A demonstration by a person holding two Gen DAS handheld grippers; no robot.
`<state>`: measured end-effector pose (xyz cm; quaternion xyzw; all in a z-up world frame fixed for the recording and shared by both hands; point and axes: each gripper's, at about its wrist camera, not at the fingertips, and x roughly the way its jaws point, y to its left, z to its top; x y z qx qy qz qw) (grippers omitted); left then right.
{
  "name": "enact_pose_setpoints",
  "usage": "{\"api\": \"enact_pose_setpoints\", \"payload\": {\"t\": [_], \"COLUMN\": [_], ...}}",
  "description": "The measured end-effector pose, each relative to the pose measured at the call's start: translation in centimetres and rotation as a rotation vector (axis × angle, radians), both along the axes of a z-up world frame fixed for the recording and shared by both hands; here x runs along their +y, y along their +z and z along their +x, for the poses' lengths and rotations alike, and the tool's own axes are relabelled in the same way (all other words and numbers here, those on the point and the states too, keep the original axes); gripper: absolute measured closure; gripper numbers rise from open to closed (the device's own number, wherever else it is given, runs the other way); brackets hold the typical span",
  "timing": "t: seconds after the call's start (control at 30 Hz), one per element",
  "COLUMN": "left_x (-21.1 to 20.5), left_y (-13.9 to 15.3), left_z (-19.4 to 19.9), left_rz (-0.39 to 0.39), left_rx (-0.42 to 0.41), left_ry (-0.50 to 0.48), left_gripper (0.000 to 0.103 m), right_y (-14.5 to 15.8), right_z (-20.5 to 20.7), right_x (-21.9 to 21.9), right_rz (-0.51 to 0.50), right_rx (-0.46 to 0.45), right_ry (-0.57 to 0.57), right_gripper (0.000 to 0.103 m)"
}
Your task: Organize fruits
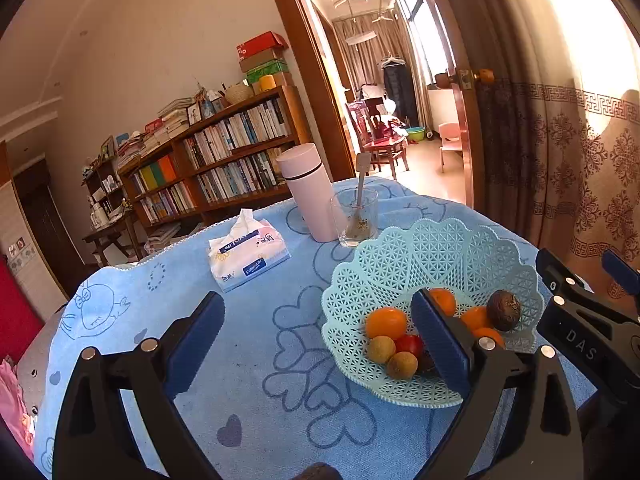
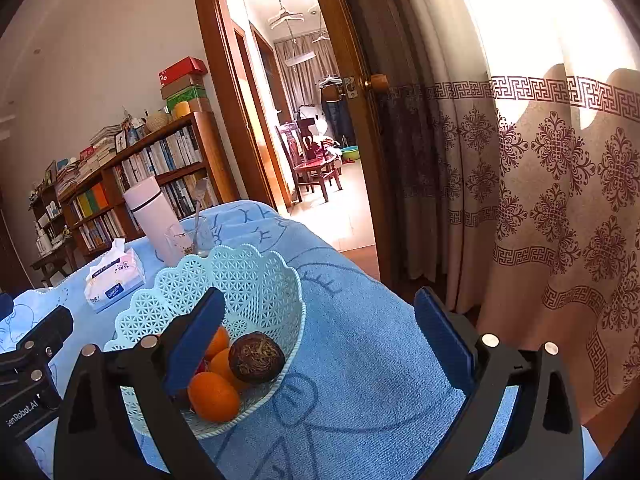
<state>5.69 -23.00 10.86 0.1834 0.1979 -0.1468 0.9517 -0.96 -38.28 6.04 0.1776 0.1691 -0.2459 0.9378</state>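
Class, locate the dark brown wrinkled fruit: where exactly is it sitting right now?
The dark brown wrinkled fruit lies inside the pale blue lattice basket, at its right side in the left wrist view, beside the oranges.

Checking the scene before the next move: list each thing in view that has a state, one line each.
left tool: open, empty
right tool: open, empty
fruit basket: upright, holding fruit
dark round fruit: in the basket, atop the oranges
pink flask: upright, lid on
glass: upright, spoon standing in it
tissue pack: open, tissue sticking out
door: open
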Motion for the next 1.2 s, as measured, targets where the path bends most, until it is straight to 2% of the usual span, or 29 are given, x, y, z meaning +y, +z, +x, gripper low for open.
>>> {"api": "enact_pose_setpoints", "payload": {"t": [0.5, 1.2], "left_x": [1.8, 2.1], "left_y": [-0.5, -1.6], "left_z": [-2.4, -3.8], "left_rz": [0.032, 0.064], "left_rx": [-0.03, -0.034], "left_ry": [0.064, 0.07], "left_gripper": [0.005, 0.005], "right_y": [-0.1, -1.1], "right_z": [-1.2, -2.1], "right_x": [3.3, 4.3], "right_rz": [-0.051, -0.071], "right_rx": [0.078, 0.147], "right_ry": [0.156, 0.195], "right_gripper": [0.003, 0.003]}}
